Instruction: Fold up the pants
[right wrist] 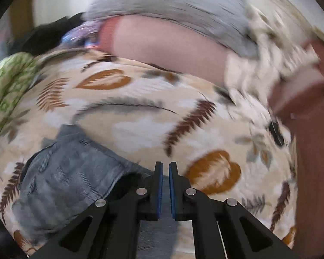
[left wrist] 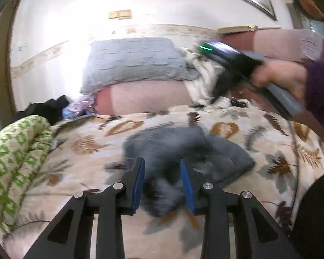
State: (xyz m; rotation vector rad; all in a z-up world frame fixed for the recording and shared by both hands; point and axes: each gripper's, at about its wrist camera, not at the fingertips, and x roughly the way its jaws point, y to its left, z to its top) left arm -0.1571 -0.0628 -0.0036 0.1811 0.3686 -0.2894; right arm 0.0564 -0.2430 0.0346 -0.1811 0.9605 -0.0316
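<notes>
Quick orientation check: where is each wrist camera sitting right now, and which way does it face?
Left wrist: on the left gripper, facing across the bed at the grey pillow; jaws apart over the blue-grey pants; a hand with the other gripper shows at right.
Right wrist: on the right gripper, tilted down at the leaf-print bedspread; jaws shut.
Shared: pants, bedspread, pillow, green-patterned roll.

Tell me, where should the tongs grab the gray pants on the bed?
Probably the pants' far edge, coming from above. In the right wrist view that edge lies flat and clear on the leaf-print bedspread, so the fingers could slide around it.
</notes>
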